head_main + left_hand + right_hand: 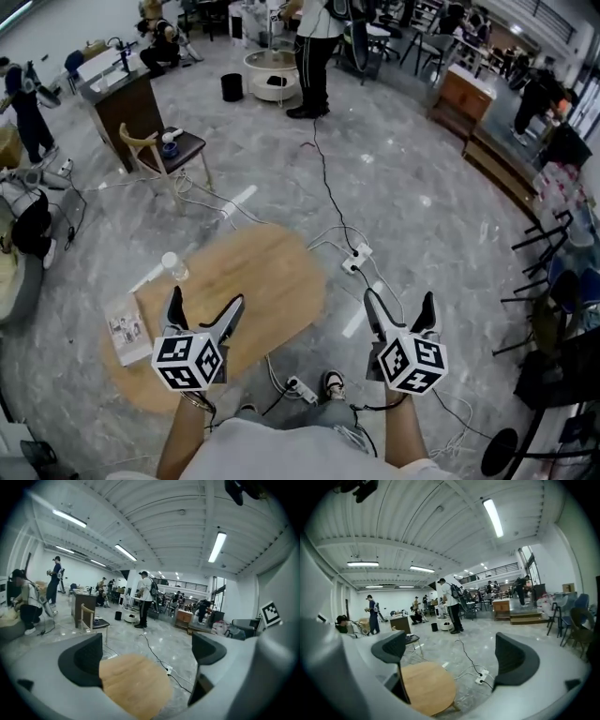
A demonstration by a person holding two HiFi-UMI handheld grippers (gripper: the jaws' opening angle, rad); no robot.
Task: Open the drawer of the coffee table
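I read the table [267,272] top as pale wood, smooth and matt. The floor [422,197] looks like grey marbled stone, polished, with glossy spots of light on it. My left gripper [206,300] and right gripper [399,298] have smooth grey plastic bodies and matt black pads [85,660]. The chair [178,148] has a light wood frame. The bottle [173,267] is clear plastic and the booklet [127,330] looks like paper.

floor [422,216] grey, polished | ceiling [164,522] white | strip lights [218,545] | wooden chair [173,150] | dark cabinet [127,112] | black cable [323,178]
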